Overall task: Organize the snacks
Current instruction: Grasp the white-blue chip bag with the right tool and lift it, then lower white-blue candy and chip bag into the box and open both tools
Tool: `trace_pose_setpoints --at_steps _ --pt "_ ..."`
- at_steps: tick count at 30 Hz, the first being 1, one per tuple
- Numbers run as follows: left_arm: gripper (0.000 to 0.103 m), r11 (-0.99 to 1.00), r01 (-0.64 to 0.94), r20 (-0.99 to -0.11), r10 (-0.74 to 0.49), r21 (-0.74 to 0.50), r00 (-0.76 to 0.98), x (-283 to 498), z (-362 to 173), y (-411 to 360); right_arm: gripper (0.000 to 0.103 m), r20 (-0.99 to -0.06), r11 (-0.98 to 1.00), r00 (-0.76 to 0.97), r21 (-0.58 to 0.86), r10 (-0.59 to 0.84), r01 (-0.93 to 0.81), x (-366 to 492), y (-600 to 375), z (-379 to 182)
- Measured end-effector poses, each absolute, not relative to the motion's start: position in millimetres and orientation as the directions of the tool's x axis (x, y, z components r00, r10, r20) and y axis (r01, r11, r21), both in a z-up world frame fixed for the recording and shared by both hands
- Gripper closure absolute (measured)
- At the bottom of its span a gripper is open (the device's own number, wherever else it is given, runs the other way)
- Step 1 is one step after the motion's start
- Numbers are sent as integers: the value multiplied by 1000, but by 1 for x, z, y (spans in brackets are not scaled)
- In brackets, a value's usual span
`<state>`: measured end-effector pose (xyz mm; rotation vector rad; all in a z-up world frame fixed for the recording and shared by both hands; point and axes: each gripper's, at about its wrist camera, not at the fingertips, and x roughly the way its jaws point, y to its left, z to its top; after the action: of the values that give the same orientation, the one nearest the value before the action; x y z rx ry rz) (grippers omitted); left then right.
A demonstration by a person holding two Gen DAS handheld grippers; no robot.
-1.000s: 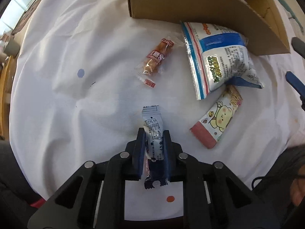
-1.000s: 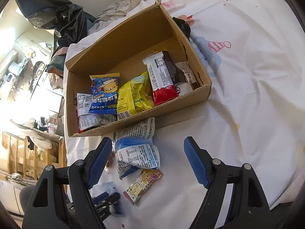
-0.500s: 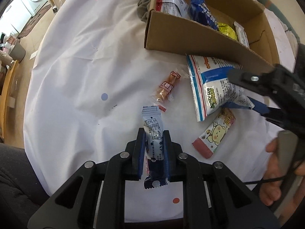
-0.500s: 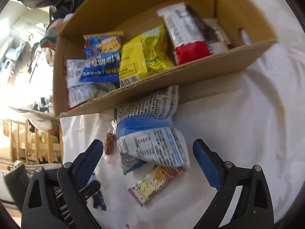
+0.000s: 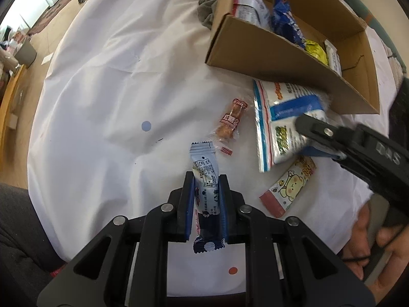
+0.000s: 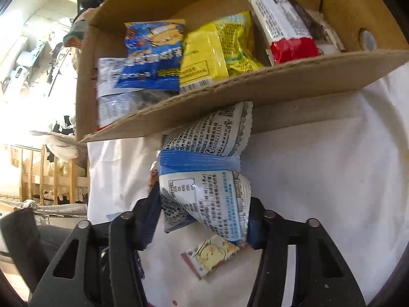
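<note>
My left gripper is shut on a pale blue snack bar, held just above the white cloth. My right gripper has its jaws closing on a blue-and-white snack bag; the pads press its crumpled lower end. That bag lies against the front wall of the cardboard box, which holds several snack packs. In the left wrist view a hand brings the right gripper in from the right. A bear-print bar and a small red-orange snack lie on the cloth.
The box's front wall rises right behind the bag. A grey cloth is bunched at the box's far corner. The white cloth spreads out to the left, with its edge and the floor beyond.
My right gripper dropped toward the blue-and-white bag and its jaws narrowed from wide apart onto it. The left gripper rose a little with the bar, so more of the box shows.
</note>
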<state>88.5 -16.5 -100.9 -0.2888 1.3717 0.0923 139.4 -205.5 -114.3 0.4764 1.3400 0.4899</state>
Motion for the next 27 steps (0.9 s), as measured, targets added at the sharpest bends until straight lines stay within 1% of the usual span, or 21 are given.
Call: trace_pose_setpoints --at_steps 6,13,16,22,27 --pt "89 958 -251 -974 -85 -137 208 83 -98 -8 63 -770 791 195 609 607 -57 119 -227 -95" --pt "89 953 -276 -969 -56 -123 239 74 -88 3 67 -709 743 258 667 656 -54 88 -245 -76" --pt "89 951 -285 -961 -43 -123 272 69 -74 9 68 -626 677 311 731 715 -83 73 -255 -60" --pt "89 952 -271 -930 -38 -146 365 68 -34 17 68 -491 617 440 759 752 -207 52 -271 -16" --pt "89 954 -257 -886 -18 -154 464 73 7 32 68 -410 600 521 754 748 -267 52 -287 15"
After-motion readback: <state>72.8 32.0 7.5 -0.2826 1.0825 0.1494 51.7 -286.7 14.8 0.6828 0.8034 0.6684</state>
